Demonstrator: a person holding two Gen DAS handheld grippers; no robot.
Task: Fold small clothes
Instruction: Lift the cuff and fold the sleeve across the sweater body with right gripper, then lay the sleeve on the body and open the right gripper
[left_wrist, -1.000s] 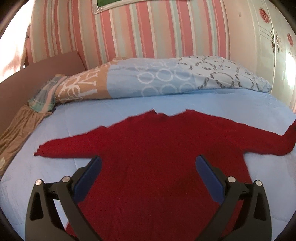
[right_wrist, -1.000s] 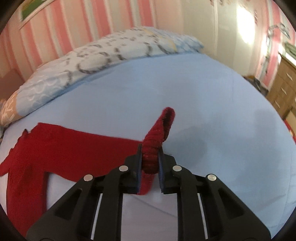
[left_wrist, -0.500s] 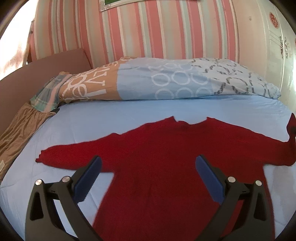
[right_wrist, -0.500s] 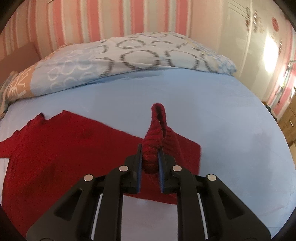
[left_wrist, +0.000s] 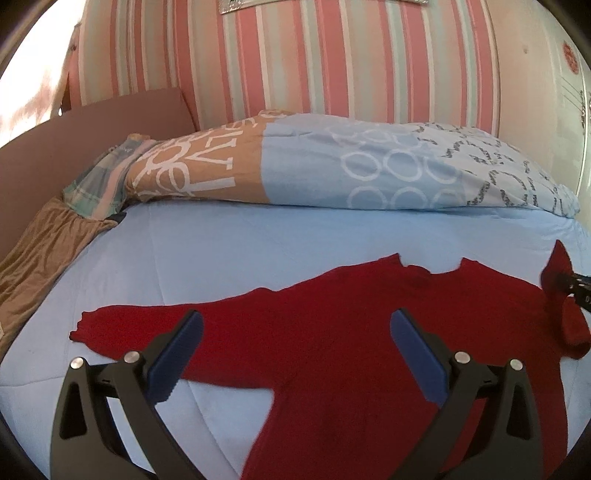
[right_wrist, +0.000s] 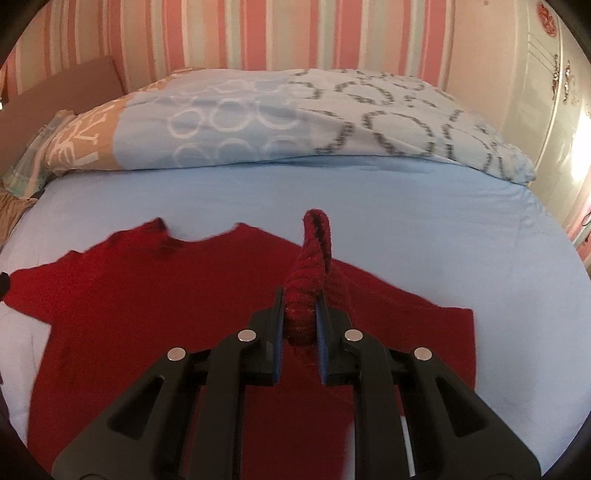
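A red sweater (left_wrist: 369, 354) was spread flat, front up, on the light blue bed (left_wrist: 258, 243), its neckline toward the rolled duvet (left_wrist: 332, 166) at the head. The right tool (right_wrist: 300, 314) was clamped on the cuff of the right sleeve (right_wrist: 314, 258), which stood up between its pads, while the rest of that sleeve was laid inward across the chest, a folded edge being formed at the shoulder. The left tool (left_wrist: 295, 354) was held above the body of the sweater with its pads wide apart and nothing between them; the left sleeve (left_wrist: 155, 321) was seen lying flat, stretched out toward the edge of the bed. The step in hand was judged to be the folding-in of the right sleeve, an early stage of the task. For the next move, the cuff would need to be lowered onto the chest and released so that the sleeve lay flat and straight; the open left tool would then be required at the outstretched left cuff. A soft knit of this kind was expected to sag and bunch if dropped from a height. No containers were visible in either view; only bedding and a brown cloth (left_wrist: 40, 251) at the bedside were shown.
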